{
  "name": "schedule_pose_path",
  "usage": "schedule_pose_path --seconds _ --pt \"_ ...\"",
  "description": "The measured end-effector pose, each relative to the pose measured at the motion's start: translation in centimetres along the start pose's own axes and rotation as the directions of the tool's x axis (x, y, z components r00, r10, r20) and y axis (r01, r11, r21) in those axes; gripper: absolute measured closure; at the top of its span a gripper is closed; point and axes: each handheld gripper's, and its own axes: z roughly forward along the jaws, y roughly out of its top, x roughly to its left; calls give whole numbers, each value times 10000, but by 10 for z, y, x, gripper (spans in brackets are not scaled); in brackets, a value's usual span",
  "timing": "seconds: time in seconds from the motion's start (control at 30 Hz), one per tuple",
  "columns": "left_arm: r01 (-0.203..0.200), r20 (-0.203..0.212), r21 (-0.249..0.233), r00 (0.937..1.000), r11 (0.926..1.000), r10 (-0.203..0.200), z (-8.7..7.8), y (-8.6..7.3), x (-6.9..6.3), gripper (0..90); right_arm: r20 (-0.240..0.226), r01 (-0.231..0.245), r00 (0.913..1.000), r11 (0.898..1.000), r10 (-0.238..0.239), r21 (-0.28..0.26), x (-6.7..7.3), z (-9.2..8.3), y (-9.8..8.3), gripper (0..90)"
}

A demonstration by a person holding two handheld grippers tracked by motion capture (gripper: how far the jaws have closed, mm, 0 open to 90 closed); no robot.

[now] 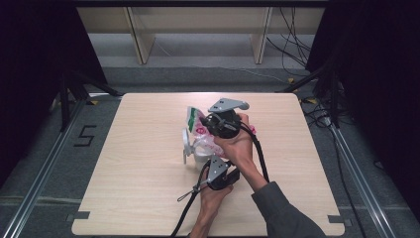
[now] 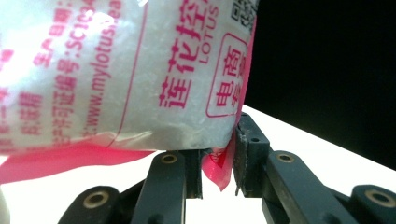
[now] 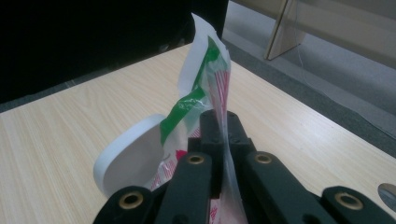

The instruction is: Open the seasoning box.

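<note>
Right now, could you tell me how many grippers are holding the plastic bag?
2. The right gripper pinches the bag at its thin upper film; the left gripper clamps a pink bottom corner nearer the person.

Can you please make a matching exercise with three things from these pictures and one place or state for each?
Things:
1. left tool
2. right tool
3. white round lid

Places or states:
A. stands on edge on the table, beside the bag
B. pinches the bag's pink bottom corner
C. shut on the bag's top edge, which has a green stripe

Pairs: 1-B, 2-C, 3-A
</note>
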Motion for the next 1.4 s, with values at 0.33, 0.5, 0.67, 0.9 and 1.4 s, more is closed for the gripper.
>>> schedule_pose_path --seconds 0.33,0.5,0.67,0.9,1.4 --pt "-127 -248 314 9996 9994 135 -1 -3 6 727 -5 -450 9990 9982 451 -408 -8 -13 -3 900" --pt "-76 -363 323 9993 9994 88 -2 -3 10 706 -59 -389 9992 9973 386 -630 -13 -18 -5 900" --pt "-99 -392 312 9992 9995 111 -3 -3 11 692 -49 -615 9981 9949 613 -801 -17 -26 -7 900" --pt "-184 -888 200 9958 9996 202 -5 -2 13 654 -73 -871 9962 9894 869 -1159 -20 -33 -11 900" --pt "349 -1146 61 9928 9994 -340 -14 1 15 538 -328 -1342 9909 9694 1302 -2054 -28 -52 -18 900"
